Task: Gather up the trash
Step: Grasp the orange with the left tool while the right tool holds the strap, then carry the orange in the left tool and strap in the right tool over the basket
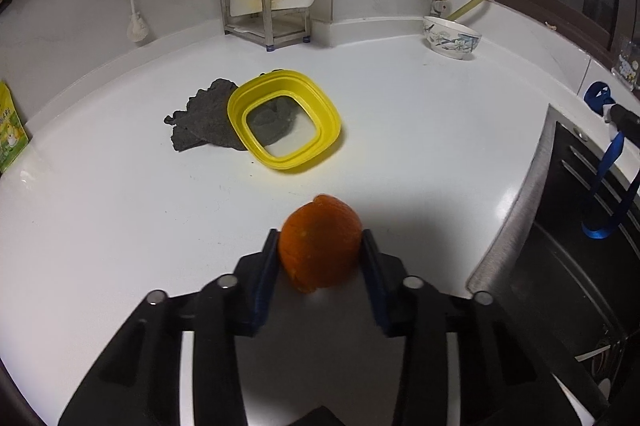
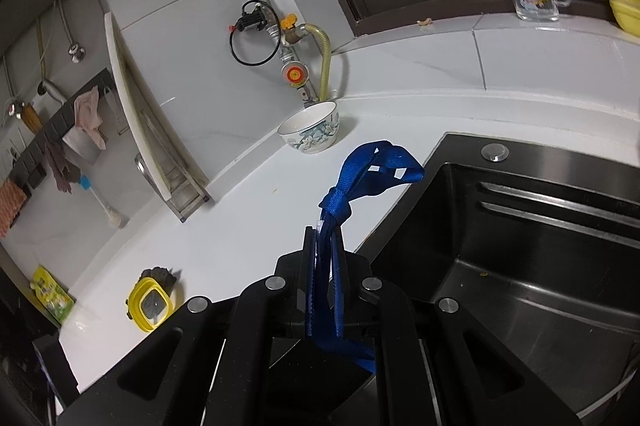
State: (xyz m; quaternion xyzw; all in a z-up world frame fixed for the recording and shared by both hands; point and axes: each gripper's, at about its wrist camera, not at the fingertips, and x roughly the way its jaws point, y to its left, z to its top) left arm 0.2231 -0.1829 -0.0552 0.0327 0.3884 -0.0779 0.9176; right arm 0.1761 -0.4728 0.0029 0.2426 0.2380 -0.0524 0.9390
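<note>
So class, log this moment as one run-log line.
left hand-held gripper: shut on orange peel | right hand-held gripper: shut on blue ribbon

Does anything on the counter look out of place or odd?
Yes. The yellow ring lies tilted, one edge propped on the crumpled dark cloth, with no container under it. A small crumb sits on the window ledge.

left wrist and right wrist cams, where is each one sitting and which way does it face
Left wrist: behind the left gripper, low over the counter, facing the back wall; its fingers pinch an orange peel.
Right wrist: behind the right gripper, tilted, by the sink; it clamps a blue ribbon.
Shared: yellow lid, floral bowl.
</note>
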